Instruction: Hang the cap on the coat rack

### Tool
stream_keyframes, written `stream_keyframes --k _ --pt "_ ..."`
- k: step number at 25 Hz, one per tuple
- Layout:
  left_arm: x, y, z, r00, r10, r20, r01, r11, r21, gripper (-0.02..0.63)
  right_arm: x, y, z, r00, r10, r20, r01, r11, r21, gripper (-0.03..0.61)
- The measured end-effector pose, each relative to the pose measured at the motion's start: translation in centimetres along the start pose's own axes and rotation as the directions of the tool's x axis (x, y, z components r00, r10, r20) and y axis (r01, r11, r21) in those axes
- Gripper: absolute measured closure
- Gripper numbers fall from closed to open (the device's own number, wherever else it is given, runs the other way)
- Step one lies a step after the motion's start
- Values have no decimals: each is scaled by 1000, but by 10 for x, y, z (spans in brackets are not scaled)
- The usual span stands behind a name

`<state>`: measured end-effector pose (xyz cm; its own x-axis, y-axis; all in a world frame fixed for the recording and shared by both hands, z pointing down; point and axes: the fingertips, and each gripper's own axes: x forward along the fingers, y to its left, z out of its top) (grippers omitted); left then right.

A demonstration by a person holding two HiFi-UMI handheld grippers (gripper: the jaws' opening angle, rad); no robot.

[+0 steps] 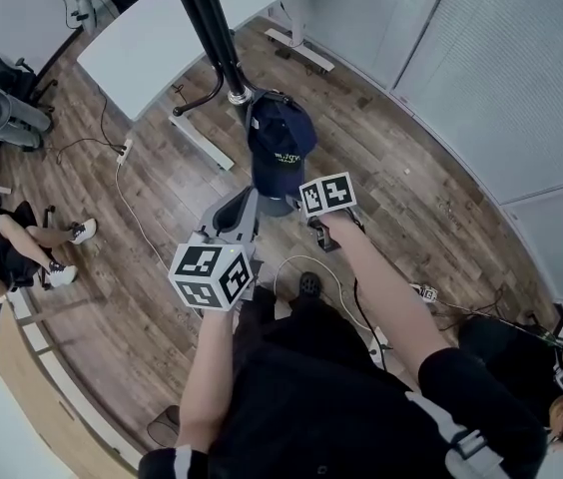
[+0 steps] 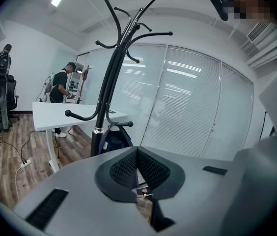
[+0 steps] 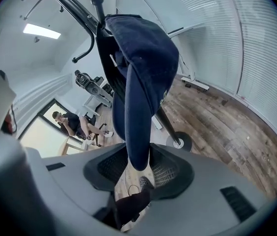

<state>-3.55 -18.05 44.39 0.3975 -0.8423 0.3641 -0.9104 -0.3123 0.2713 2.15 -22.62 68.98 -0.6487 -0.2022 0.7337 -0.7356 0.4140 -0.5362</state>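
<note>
A dark navy cap hangs on a low hook of the black coat rack, brim pointing down. In the right gripper view the cap fills the middle, and its brim tip hangs between the jaws of my right gripper. Those jaws stand a little apart on either side of the brim and do not pinch it. My left gripper is shut with nothing in it and faces the rack pole from a short way off, with the cap low behind the pole. In the head view both grippers, left and right, sit just below the cap.
A white desk stands behind the rack. A power strip and cables lie on the wood floor. A seated person is at the left and another person at the right. Glass walls with blinds close off the right side. The rack's round base rests on the floor.
</note>
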Motion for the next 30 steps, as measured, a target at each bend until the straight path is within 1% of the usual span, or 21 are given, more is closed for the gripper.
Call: stream_keyframes --k 5,7,14,19,26,30 --pt "-1 0 3 1000 -1 2 1 1000 12 598 8 8 14 1000 -14 21 15 999 -49 357" --pt "0 -1 4 1000 -3 4 3 1000 16 598 10 8 16 999 -23 26 25 998 -62 341" --pt "-1 4 3 1000 -4 8 4 1000 11 598 9 11 20 999 -22 45 25 998 -62 337" --pt "2 1 2 1000 -11 6 11 1000 7 598 2 4 21 998 -39 53 42 997 -62 339" --pt "3 -3 3 1000 -18 14 18 1000 9 598 -17 7 26 995 -55 87 63 993 -100 348" --pt "3 -7 5 1000 -26 17 26 999 34 598 -34 7 31 988 -85 130 104 984 -146 361"
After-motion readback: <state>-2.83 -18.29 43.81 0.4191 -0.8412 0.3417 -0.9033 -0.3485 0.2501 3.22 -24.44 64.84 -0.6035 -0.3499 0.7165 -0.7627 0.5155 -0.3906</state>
